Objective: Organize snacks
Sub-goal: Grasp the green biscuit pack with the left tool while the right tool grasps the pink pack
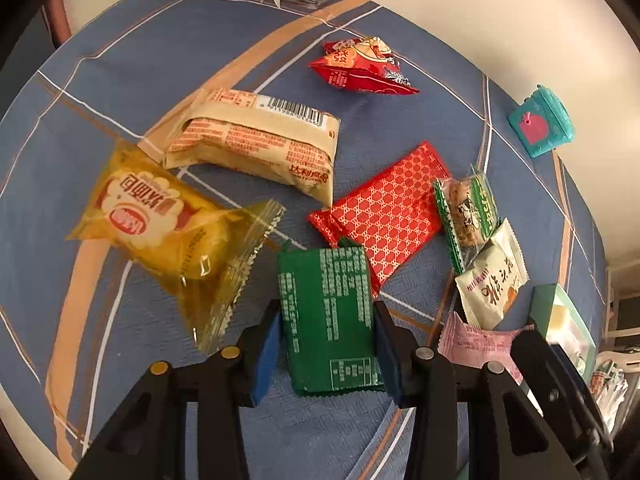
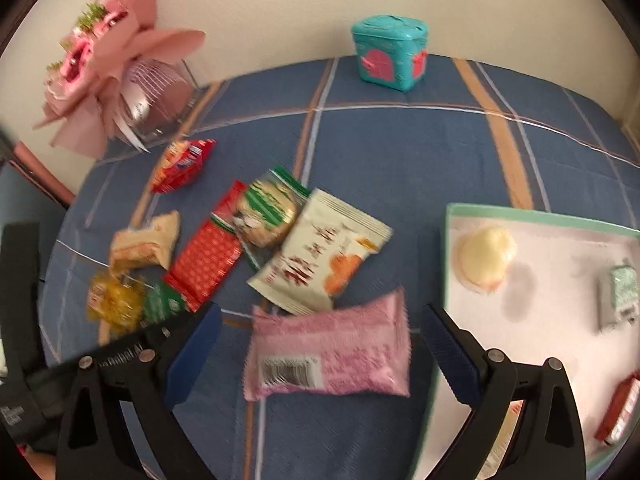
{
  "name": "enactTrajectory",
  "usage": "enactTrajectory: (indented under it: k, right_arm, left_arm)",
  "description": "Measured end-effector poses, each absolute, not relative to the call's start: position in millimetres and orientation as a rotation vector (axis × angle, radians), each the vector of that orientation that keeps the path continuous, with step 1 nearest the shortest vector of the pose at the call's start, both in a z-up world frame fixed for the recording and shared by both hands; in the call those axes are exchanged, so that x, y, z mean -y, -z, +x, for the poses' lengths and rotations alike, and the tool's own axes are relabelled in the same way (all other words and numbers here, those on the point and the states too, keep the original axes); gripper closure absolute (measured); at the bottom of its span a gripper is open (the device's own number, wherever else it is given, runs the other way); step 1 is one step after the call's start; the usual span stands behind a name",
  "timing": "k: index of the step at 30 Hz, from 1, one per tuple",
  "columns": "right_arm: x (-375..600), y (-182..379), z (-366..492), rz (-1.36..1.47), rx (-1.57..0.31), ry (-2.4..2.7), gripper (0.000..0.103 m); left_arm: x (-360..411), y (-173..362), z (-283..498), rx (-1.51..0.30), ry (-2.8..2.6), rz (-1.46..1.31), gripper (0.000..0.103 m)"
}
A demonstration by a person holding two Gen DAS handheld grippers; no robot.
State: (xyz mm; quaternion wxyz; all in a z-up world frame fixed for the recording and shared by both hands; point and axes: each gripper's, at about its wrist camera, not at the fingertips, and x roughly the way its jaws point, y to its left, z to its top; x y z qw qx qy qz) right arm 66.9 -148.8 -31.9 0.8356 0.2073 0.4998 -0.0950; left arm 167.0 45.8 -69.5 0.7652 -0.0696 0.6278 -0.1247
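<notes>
Only the right wrist view catches the tray (image 2: 540, 216), with a bun (image 2: 486, 260) inside. Left gripper (image 1: 328, 344) is clamped on the green pack (image 1: 328, 316), down on the blue cloth (image 1: 160, 60). Right gripper (image 2: 320, 340) is spread wide, the pink pack (image 2: 328, 354) lying loose between its fingers.

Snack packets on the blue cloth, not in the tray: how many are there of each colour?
Red: 2, patterned flat packet, puffed packet
Green: 2, dark green packet, green-striped clear packet
Cream: 2, barcode packet, packet with orange print
Yellow: 1, yellow packet
Pink: 1, pink packet
Total: 8
</notes>
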Motion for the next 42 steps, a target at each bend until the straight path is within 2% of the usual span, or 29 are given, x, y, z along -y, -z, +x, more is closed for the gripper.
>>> enactTrajectory:
  k: [5, 20, 26, 37, 42]
  right_arm:
    - [141.2, 41.6, 78.2, 0.411, -1.057, 0.124, 0.004]
    - [135.1, 56.3, 46.3, 0.602, -1.203, 0.022, 0.004]
    - [139.6, 38.0, 46.8, 0.522, -1.104, 0.054, 0.004]
    - [147.1, 55.2, 71.5, 0.553, -1.034, 0.006, 0.004]
    - [142.9, 59.1, 71.1, 0.570, -1.077, -0.006, 0.004]
  left_arm:
    - [-61.8, 72.2, 159.7, -1.391, 0.276, -0.170, 0.056]
    - [-75.1, 73.0, 155.7, -1.402, 0.256, -0.212, 0.056]
    - [-76.5, 73.5, 155.4, -1.405, 0.255, -0.226, 0.056]
    - [-80.0, 72.9, 155.1, -1.408, 0.252, -0.228, 0.056]
    - [-81.6, 73.2, 155.0, -1.411, 0.243, -0.239, 0.056]
